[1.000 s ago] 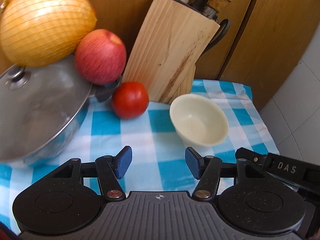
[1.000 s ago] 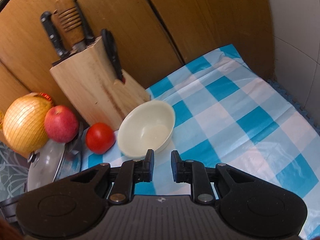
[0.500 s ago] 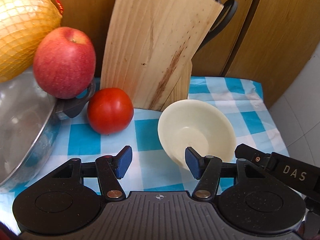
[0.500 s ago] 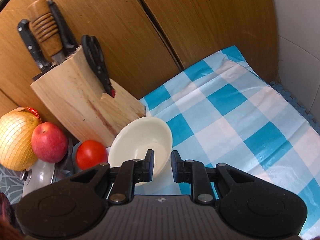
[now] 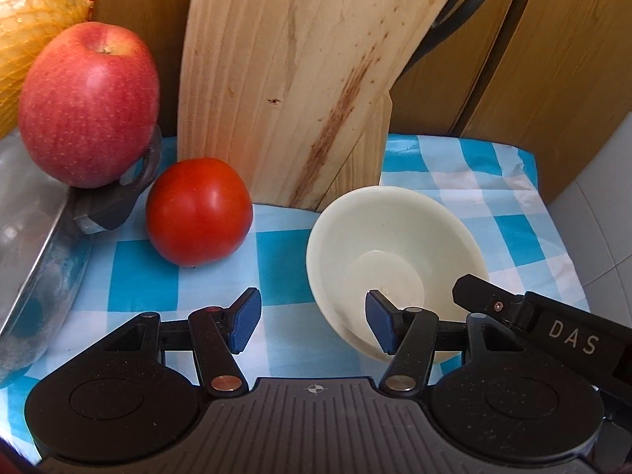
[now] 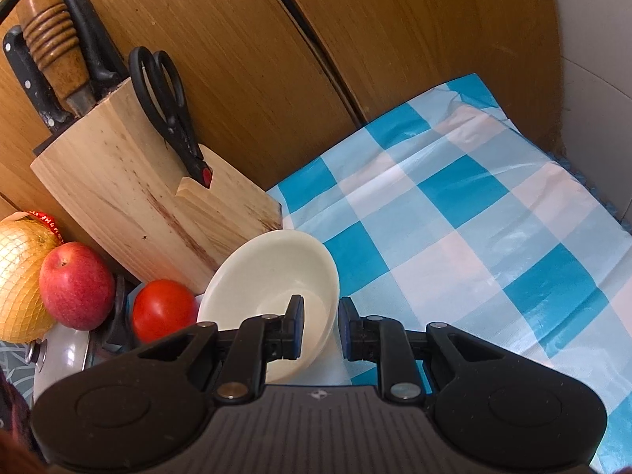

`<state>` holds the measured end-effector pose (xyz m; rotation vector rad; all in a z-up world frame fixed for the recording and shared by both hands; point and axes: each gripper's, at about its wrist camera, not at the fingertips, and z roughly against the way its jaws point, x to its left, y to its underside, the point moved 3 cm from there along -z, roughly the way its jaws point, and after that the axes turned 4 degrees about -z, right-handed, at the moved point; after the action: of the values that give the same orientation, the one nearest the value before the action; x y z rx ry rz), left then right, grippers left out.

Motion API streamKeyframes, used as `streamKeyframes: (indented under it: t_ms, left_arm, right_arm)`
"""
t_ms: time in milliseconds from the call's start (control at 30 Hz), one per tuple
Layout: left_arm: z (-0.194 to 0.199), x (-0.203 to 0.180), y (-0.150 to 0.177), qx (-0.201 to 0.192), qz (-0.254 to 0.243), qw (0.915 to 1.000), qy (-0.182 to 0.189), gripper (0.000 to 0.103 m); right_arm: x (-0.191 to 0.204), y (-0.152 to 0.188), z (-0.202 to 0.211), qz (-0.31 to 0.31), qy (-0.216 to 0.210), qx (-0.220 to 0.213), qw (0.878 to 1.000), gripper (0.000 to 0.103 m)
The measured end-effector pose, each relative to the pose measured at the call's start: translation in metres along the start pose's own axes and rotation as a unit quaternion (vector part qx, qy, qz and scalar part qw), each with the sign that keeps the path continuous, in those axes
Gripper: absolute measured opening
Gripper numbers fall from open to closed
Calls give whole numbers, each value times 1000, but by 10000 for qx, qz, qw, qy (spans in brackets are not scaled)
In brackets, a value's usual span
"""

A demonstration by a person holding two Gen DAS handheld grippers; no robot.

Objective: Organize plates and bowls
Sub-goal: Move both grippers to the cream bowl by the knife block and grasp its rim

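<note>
Both grippers closer to bowl [image 5: 395,252] than before — right gripper [image 6: 320,326] narrow, straddling rim; left gripper [image 5: 312,322] wide, empty — grasp imminent.

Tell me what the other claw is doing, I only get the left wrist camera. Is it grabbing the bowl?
Observer: The right claw straddles the bowl rim, one finger inside, one outside, with a narrow gap between them.
Operator: What's poking out of the wooden block's top? Mine cuts it off.
Observer: The knife block holds a ribbed wooden handle, with black handles beside it.
Operator: And that black loop?
Observer: That's scissors, with a red pivot.
</note>
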<state>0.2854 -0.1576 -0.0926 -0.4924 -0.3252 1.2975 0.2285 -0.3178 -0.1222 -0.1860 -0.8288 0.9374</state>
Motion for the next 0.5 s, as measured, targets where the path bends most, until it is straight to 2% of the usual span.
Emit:
streamKeyframes:
  t_ms: [200, 267, 400, 500]
  left_arm:
    - [-10, -2, -1, 61, 74, 10000, -4, 64]
    - [-16, -4, 0, 112, 83, 9999, 14, 60]
    - [-22, -6, 1, 169, 142, 9997, 60, 52]
    - [-22, -9, 2, 196, 22, 9997, 128, 37]
  right_arm:
    - [0, 1, -8, 33, 45, 92, 9999, 18]
    - [0, 2, -11, 28, 67, 147, 9999, 18]
    - [0, 2, -13, 48, 47, 233, 9997, 11]
    - [2, 3, -11, 102, 38, 251, 9996, 10]
